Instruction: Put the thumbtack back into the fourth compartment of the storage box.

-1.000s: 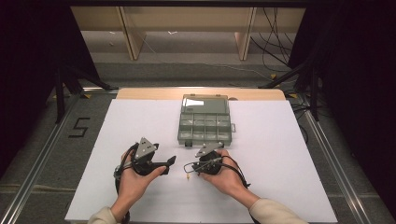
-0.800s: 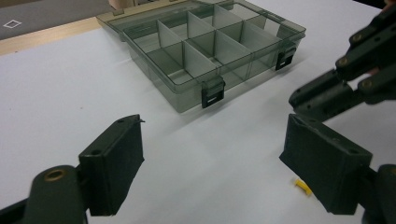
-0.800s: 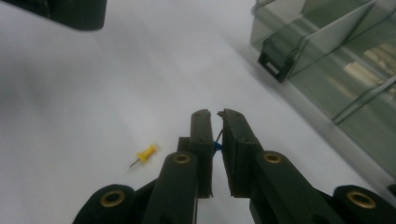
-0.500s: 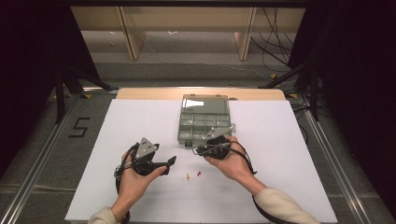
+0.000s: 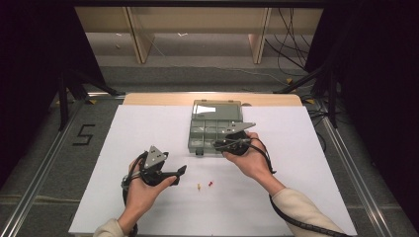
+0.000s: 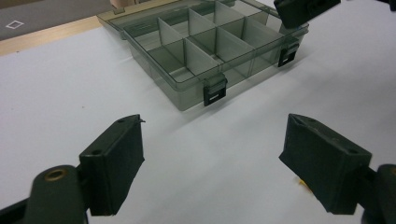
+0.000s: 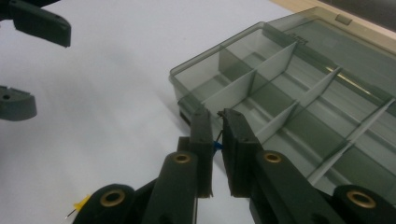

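Note:
A smoky clear compartment box (image 5: 207, 129) lies open in the middle of the white table, its dividers showing in the left gripper view (image 6: 201, 44) and the right gripper view (image 7: 299, 93). My right gripper (image 5: 218, 144) hovers at the box's front edge, its jaws shut on a tiny blue piece (image 7: 215, 145) just short of the near compartments. My left gripper (image 5: 177, 173) rests lower left on the table, jaws wide open (image 6: 212, 135) with nothing between them. A small yellow piece (image 5: 198, 186) and a small red piece (image 5: 210, 183) lie on the table between the hands.
The white sheet (image 5: 306, 163) covers the table, with a wooden strip (image 5: 148, 98) along its far edge. Two dark latches (image 6: 215, 91) hang on the box's front wall. The box lid (image 5: 216, 107) lies flat behind it. Cables trail from both grippers.
My right gripper has risen from the table by the small pieces and moved away to the box's front edge, jaws staying shut. The yellow and red pieces came into sight. The left gripper stayed put.

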`<state>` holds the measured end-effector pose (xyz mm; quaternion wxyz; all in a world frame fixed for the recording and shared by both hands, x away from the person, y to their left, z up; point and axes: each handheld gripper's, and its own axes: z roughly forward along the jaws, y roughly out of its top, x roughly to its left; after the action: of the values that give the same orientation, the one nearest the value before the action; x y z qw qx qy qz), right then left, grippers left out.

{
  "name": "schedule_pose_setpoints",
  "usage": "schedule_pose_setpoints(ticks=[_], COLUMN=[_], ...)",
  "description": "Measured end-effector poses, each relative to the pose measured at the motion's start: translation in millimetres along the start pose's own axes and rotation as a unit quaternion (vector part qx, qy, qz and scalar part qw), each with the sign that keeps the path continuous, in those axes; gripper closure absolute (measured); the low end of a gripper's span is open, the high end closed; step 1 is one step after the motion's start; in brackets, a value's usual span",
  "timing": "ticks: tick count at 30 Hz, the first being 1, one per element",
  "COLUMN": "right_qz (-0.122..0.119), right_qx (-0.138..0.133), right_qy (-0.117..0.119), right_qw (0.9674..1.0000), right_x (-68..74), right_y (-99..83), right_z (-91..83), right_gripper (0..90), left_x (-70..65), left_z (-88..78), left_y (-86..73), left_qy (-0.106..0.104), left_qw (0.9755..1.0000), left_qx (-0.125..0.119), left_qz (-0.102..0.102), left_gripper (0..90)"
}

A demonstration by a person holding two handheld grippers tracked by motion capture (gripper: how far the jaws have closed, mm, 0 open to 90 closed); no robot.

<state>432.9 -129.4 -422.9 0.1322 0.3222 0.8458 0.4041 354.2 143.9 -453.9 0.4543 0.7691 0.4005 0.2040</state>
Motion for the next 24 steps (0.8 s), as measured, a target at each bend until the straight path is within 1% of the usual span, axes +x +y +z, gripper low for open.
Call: schedule_pose_setpoints(ticks=[1,2,3,4,5,6,7,8,9,11,12,13,14,15,16,18,19,20,22,23,24], right_qz=[0.000,0.001,0.004,0.002,0.009,0.009,0.011,0.011,0.010,0.010,0.015,0.014,0.017,0.019,0.019,0.019,0.020,0.023,0.022,0.028,0.028], right_qx=[0.000,-0.001,-0.008,-0.004,-0.007,-0.007,-0.008,-0.008,-0.011,-0.012,-0.011,-0.015,-0.015,-0.021,-0.021,-0.020,-0.023,-0.024,-0.026,-0.026,-0.025], right_qy=[0.000,-0.003,-0.008,-0.007,-0.012,-0.012,-0.014,-0.014,-0.017,-0.020,-0.023,-0.028,-0.027,-0.033,-0.033,-0.036,-0.043,-0.043,-0.050,-0.055,-0.058], right_qw=[1.0000,1.0000,0.9999,1.0000,0.9999,0.9999,0.9998,0.9998,0.9997,0.9997,0.9996,0.9994,0.9994,0.9991,0.9991,0.9990,0.9986,0.9985,0.9982,0.9978,0.9976], right_x=[0.0,-2.0,-3.9,-7.4,-11.3,-11.3,-16.1,-16.1,-21.5,-23.9,-25.6,-30.4,-32.4,-34.4,-34.4,-39.6,-41.7,-44.2,-49.2,-50.7,-52.9], right_y=[0.0,0.8,1.4,3.0,4.9,4.9,6.8,6.8,8.2,8.7,9.2,9.6,9.9,10.0,10.0,10.5,10.8,11.5,12.3,12.8,12.8], right_z=[0.0,0.2,1.3,0.2,0.3,0.3,0.3,0.3,1.0,0.9,0.4,0.7,0.6,1.0,1.0,0.4,0.3,0.2,0.0,-0.4,-0.2], right_gripper=[83.7,83.7,83.7,83.7,83.7,83.7,83.7,83.7,83.7,83.7,83.7,83.7,83.7,83.7,83.7,83.7,83.7,83.7,83.7,83.7,83.7], left_x=[0.1,-0.4,-0.3,0.3,0.4,0.2,0.4,0.5,0.7,0.7,0.7,0.7,0.5,0.5,0.6,0.6,0.5,0.5,0.7,0.7,0.7], left_z=[-0.2,-0.1,-0.3,-0.3,-0.1,0.0,0.0,0.0,-0.1,-0.1,-0.1,0.1,0.5,0.5,0.6,0.2,0.2,0.3,0.6,0.7,0.6], left_y=[0.3,0.1,0.2,0.3,0.0,-0.2,-0.2,-0.3,-0.3,-0.5,-0.5,-0.6,-1.0,-1.0,-1.0,-0.7,-0.8,-0.8,-1.0,-1.2,-1.3], left_qy=[0.001,0.001,0.000,0.000,-0.001,0.000,0.000,0.000,0.000,0.000,0.000,0.001,0.000,0.000,0.000,0.002,0.002,0.003,0.001,0.001,0.001], left_qw=[1.0000,1.0000,1.0000,1.0000,1.0000,1.0000,1.0000,1.0000,1.0000,1.0000,1.0000,1.0000,1.0000,1.0000,1.0000,1.0000,1.0000,1.0000,1.0000,1.0000,1.0000], left_qx=[0.001,0.000,0.001,0.001,0.001,0.000,0.000,0.001,0.001,0.001,0.001,0.001,0.000,0.000,0.001,0.002,0.002,0.002,0.002,0.002,0.002], left_qz=[0.005,0.000,0.005,0.009,0.007,0.003,0.003,0.003,0.003,0.002,0.003,0.003,-0.001,-0.001,0.000,0.005,0.004,0.003,0.001,0.001,0.000], left_gripper=[19.7,19.7,19.7,19.7,19.7,19.7,19.7,19.7,19.7,19.7,19.7,19.7,19.7,19.7,19.7,19.7,19.7,19.7,19.7,19.7,19.7])
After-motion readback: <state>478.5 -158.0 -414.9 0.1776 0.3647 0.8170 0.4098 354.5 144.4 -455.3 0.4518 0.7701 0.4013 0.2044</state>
